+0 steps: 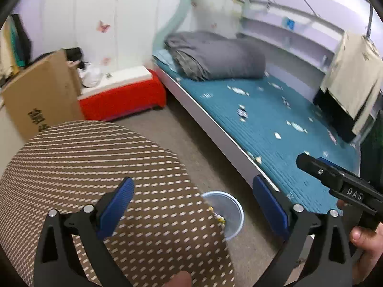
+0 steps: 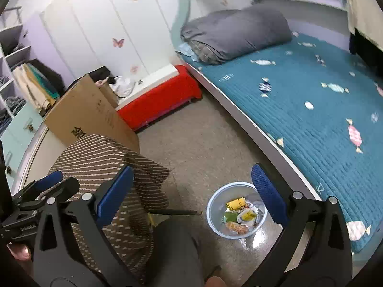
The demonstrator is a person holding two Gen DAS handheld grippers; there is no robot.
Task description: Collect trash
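A translucent pale-blue bin (image 2: 209, 211) stands on the floor beside the bed and holds several crumpled wrappers (image 2: 241, 212) in yellow, green and orange. My right gripper (image 2: 192, 191) hangs open above the floor, with the bin just under its right pad and nothing between the pads. In the left wrist view, my left gripper (image 1: 192, 205) is wide open and empty over a brown striped cushion (image 1: 95, 167). That cushion hides the left half of the bin (image 1: 237, 215). The right gripper (image 1: 311, 165) shows at the right edge there, and the left gripper (image 2: 59, 184) at the left edge of the right wrist view.
A bed with a teal candy-print quilt (image 2: 311, 100) and a folded grey duvet (image 2: 237, 31) fills the right side. A red bench (image 2: 160, 102) and a cardboard box (image 2: 88, 110) stand against the wardrobe. A person's dark-trousered knee (image 2: 177, 241) is low in the right wrist view.
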